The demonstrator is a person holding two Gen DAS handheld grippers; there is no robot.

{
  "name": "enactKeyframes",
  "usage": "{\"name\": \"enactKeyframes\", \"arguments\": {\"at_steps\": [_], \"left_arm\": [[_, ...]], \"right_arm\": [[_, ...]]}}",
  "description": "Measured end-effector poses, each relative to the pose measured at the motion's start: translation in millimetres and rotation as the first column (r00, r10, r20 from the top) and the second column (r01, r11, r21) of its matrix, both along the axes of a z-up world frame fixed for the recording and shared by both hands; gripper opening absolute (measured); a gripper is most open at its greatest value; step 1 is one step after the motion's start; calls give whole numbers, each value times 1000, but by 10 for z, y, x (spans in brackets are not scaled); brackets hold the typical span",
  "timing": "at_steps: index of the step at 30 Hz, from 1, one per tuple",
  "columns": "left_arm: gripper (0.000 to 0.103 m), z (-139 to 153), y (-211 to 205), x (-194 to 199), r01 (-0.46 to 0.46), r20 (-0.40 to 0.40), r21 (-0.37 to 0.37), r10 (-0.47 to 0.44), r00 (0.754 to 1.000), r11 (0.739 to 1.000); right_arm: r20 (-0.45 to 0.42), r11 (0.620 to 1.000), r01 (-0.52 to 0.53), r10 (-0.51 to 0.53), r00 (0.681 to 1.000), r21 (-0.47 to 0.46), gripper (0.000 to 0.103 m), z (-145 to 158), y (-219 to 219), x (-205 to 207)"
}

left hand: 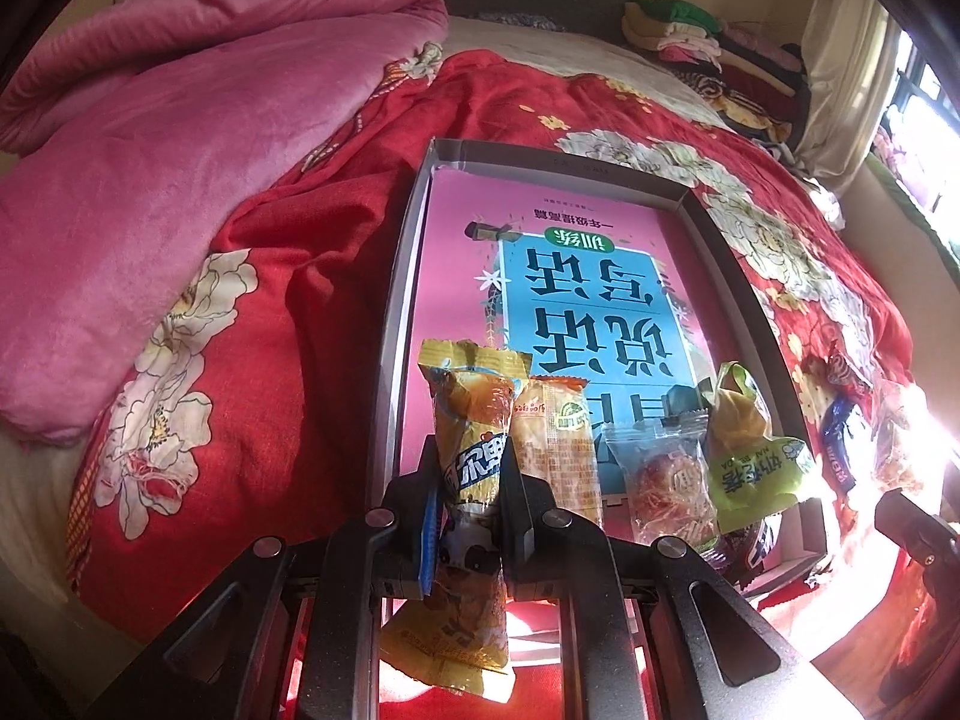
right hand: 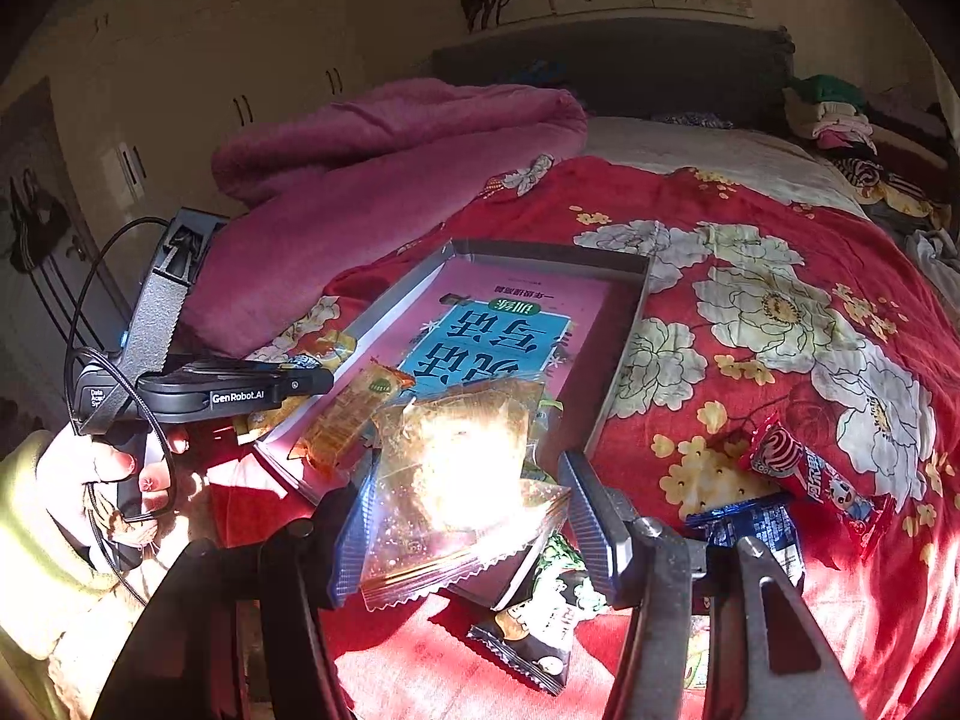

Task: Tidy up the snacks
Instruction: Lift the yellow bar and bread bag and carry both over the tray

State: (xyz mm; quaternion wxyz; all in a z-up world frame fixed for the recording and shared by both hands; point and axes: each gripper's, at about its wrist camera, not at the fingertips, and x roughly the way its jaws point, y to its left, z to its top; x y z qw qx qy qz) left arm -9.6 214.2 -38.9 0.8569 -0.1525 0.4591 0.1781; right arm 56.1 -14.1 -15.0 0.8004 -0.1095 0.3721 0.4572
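Yellow snack packet pinched in left gripper fingers, above the tray's near end on the bed. Right gripper fingers clamp a clear packet. Risk: slick wrappers slipping, landing outside the shallow tray.

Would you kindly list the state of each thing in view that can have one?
Left claw: shut on the yellow snack packet, above the box's near end.
Right claw: shut on the clear packet.
Grey box: open, a pink book flat inside.
Orange packet: sealed, in the box.
Green packet: in the box, against its right wall.
Red packet: on the bedspread, outside the box.
Blue packet: outside too.
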Motion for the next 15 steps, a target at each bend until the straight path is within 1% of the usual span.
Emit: {"name": "enactKeyframes", "arguments": {"at_steps": [15], "left_arm": [[16,-146,-17,53,10,-19,-45,-11,1000,999]], "right_arm": [[0,998,-46,46,999,-47,58,-131,268,-3]]}}
